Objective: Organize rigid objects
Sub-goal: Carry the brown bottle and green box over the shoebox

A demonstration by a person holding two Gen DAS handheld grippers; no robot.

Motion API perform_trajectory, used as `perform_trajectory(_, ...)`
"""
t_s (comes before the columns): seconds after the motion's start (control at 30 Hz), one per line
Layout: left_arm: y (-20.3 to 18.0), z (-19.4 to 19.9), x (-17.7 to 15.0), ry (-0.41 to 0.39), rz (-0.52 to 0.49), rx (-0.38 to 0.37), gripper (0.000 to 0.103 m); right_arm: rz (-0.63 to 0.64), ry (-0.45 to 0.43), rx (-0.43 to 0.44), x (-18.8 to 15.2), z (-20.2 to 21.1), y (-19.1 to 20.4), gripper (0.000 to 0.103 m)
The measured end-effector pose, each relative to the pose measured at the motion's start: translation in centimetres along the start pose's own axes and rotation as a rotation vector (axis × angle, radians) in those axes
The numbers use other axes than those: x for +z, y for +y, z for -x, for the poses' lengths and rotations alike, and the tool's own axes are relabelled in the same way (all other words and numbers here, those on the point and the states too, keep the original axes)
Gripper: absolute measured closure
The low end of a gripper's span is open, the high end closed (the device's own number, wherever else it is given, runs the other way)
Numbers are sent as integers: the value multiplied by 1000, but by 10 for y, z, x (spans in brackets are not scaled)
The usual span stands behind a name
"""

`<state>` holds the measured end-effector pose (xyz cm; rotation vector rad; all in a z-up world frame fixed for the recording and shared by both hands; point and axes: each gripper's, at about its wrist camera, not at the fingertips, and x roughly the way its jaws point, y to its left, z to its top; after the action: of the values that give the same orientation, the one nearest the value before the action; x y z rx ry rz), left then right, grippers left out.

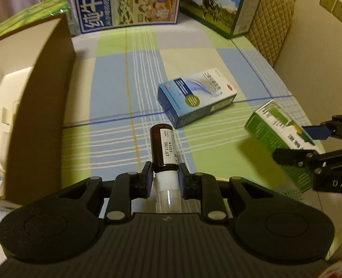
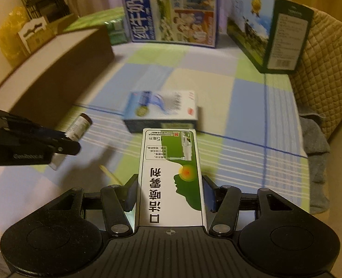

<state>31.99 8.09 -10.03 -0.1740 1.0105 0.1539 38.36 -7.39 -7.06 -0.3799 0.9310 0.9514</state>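
My left gripper [image 1: 165, 176] is shut on a small brown bottle [image 1: 162, 148] with a white cap and label, held above the checked cloth. It also shows in the right wrist view [image 2: 78, 127], with the left gripper [image 2: 65, 142] at the left. My right gripper [image 2: 169, 192] is shut on a green and white medicine box [image 2: 171, 176], which also shows at the right of the left wrist view [image 1: 279, 134] in the right gripper [image 1: 296, 143]. A blue and white medicine box [image 1: 196, 97] [image 2: 164, 111] lies on the cloth between them, further off.
An open brown cardboard box [image 1: 41, 106] [image 2: 55, 76] stands at the left. Large milk cartons [image 1: 129, 2] [image 2: 173, 11] and a cow-print carton [image 1: 219, 4] [image 2: 270, 32] line the back. A quilted chair [image 2: 326, 74] and grey cloth [image 2: 316, 162] are at the right.
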Motion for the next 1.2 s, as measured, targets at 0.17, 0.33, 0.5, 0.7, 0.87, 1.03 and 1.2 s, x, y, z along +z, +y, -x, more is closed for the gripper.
perform_trajectory(0.17,14,27,-1,-43,24,12,84,13,-27,41,15,7,29,51)
perform_trajectory(0.33,34,54,-3,-89,48,31,84,50,-60,68,31,10,63,51)
perform_trajectory(0.5,61,79,-8,-125,64,61,84,76,-88,107,47,9,100,51)
perform_trajectory(0.7,96,103,-10,-158,68,105,84,102,-114,146,64,0,147,51)
perform_trajectory(0.87,130,115,-8,-172,71,133,84,113,-127,167,79,-9,185,51)
perform_trajectory(1.03,165,121,-7,-175,77,148,84,113,-131,171,94,-23,217,51)
perform_trajectory(1.2,200,118,-4,-162,87,146,84,106,-122,157,111,-44,246,51)
